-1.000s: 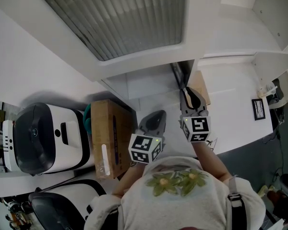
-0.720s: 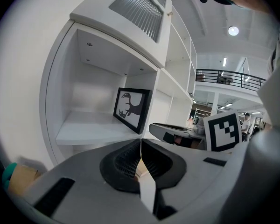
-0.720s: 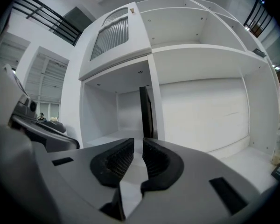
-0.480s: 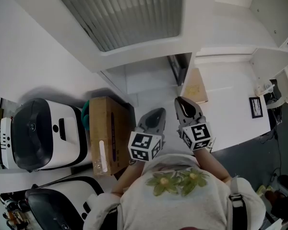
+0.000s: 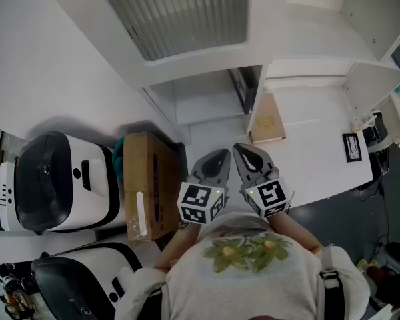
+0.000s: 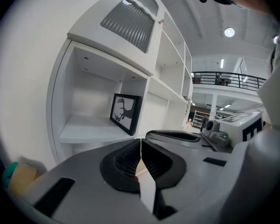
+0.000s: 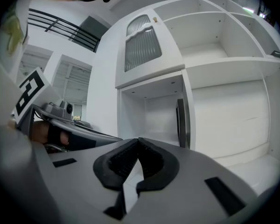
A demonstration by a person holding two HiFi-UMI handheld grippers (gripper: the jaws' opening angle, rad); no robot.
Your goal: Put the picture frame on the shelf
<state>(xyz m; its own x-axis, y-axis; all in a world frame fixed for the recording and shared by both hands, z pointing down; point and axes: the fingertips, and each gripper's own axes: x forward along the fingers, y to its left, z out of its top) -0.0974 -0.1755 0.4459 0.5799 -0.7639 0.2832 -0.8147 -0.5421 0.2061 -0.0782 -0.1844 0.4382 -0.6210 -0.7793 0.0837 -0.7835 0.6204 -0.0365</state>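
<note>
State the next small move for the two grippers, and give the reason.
Probably just lower both grippers to rest. The picture frame already stands upright in the shelf compartment, and the left gripper and right gripper are both shut on nothing, well clear of it.

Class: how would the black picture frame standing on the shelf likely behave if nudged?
The picture frame stands on its narrow edge, so it probably tips easily. Its straight black border suggests it is rigid, not floppy.

Left hand-held gripper (image 5: 217, 156) and right hand-held gripper (image 5: 244, 150) sit side by side, jaws together.
</note>
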